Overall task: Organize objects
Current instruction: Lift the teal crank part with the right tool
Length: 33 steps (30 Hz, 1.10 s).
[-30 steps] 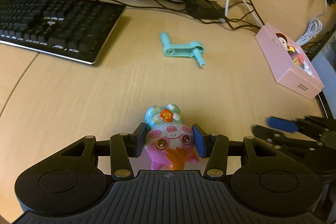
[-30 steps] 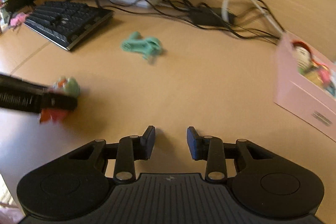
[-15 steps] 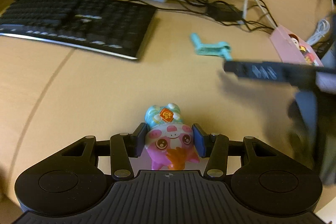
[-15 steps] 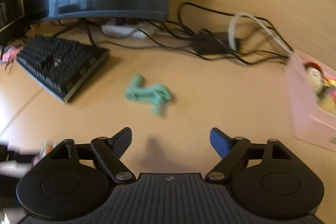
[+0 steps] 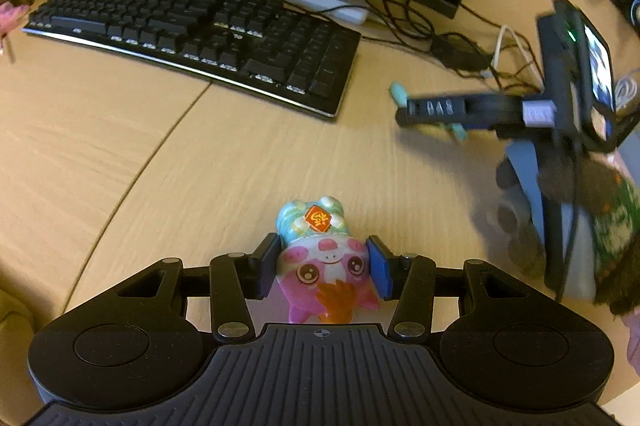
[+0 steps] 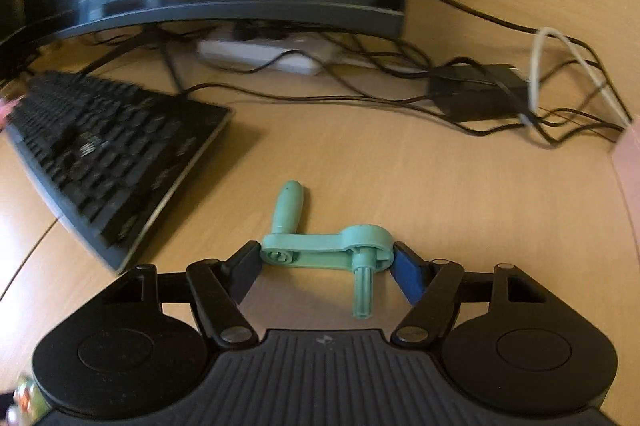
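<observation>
Left gripper (image 5: 322, 268) is clamped on the pink-and-blue toy figure (image 5: 320, 258), pads on both cheeks, carried just above the worktop (image 5: 192, 162). Right gripper (image 6: 326, 266) has just been closing in on the green crank (image 6: 326, 246) — crank lies flat on the worktop between the jaws, tips at both ends of its arm; can't tell whether they're pressing yet.

Risks:
- Grip is end-to-end on rounded bosses, the longest span. If the pads land off-centre, the crank could pivot or squirt out sideways.
- The stub pointing back toward the gripper body and the handle pointing away make it lopsided — likely to swing once lifted.
- Keyboard (image 6: 108, 146) sits close on the left; a skidding crank could slide under its edge.
- Toy is round and glossy, could rotate in the pads.

Hard to read:
- Pink box is only a sliver at the right edge of the right wrist view (image 6: 630, 162); contents not visible.
- In the left wrist view the right gripper and the hand holding it are blurred and cover most of the crank.
- Toy's lower part is hidden behind the gripper body.
</observation>
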### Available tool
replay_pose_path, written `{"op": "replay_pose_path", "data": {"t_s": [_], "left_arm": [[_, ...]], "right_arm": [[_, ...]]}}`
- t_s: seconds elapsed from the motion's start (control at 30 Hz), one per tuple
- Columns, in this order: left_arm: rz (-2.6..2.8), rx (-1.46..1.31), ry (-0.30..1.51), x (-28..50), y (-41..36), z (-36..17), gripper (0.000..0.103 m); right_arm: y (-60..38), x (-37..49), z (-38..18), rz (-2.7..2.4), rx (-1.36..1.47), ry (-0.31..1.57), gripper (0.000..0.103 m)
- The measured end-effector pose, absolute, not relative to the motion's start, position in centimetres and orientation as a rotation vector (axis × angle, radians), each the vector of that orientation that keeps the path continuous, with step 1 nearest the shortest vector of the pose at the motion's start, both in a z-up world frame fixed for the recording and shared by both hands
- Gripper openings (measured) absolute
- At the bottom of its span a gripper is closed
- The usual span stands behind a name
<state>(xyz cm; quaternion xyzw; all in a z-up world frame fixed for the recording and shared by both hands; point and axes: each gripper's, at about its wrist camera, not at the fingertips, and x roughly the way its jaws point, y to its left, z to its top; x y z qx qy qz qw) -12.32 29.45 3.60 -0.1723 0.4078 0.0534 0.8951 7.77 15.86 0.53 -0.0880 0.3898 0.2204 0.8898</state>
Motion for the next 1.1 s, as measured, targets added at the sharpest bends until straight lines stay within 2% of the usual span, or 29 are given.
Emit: {"op": "replay_pose_path", "data": {"t_s": [0.4,0.67,0.73,0.77,0.83,1.1], "left_arm": [[0.132,-0.409,0.836,-10.9,28.6,3.5,0.052],[0.068,-0.406,0.871,-7.5,24.3,3.6,0.052],[0.045,-0.386,0.873,-6.7,22.9,3.4,0.052],[0.041,-0.375,0.876,-6.3,22.1,3.4,0.052],[0.017,-0.379,0.876,-5.9,21.0,3.2,0.052],[0.046,-0.355,0.874,-5.0,18.6,3.1,0.052]], "right_arm": [[8.8,-1.5,1.7,0.552,-0.300,0.837,0.071],[1.0,-4.2,1.9,0.411,-0.370,0.852,0.071],[-0.4,-4.0,2.0,0.394,-0.408,0.839,0.073],[-1.0,-3.9,2.1,0.379,-0.412,0.834,0.079],[-2.4,-3.2,2.1,0.375,-0.386,0.846,0.082],[-5.7,-4.1,2.6,0.385,-0.323,0.832,0.084]]}}
